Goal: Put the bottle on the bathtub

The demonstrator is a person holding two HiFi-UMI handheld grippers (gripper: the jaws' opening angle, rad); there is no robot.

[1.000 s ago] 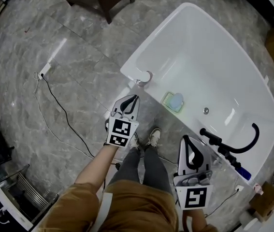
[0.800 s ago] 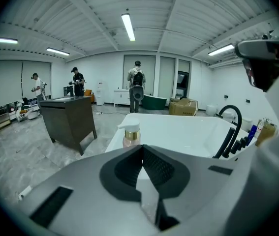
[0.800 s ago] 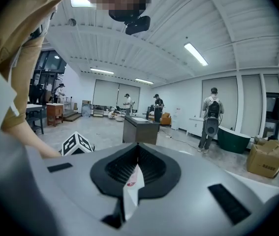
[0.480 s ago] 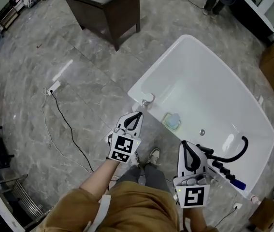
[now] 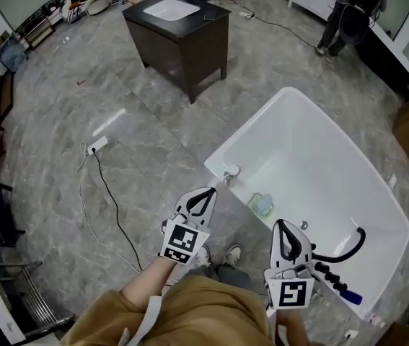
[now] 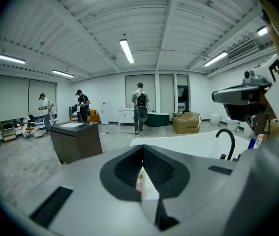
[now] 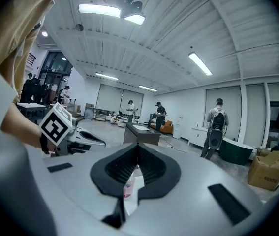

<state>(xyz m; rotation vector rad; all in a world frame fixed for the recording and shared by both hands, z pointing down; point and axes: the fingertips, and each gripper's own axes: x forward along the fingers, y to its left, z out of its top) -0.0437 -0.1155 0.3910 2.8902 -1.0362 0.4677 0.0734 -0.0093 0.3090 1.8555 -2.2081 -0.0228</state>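
Head view: left claw and right claw lifted since a second ago. Small blue bottle sits on white glossy bathtub rim.
Left gripper view: left claw pressed together, empty.
Right gripper view: right claw likewise.

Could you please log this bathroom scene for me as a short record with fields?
bathtub: white, freestanding
bottle: small, on the bathtub's corner rim, held by neither gripper
soap dish: on the rim, between bottle and faucet
faucet: black, arched, by the right gripper
left gripper: shut, empty, just short of the bottle
right gripper: shut, empty
vanity: dark cabinet, farther off
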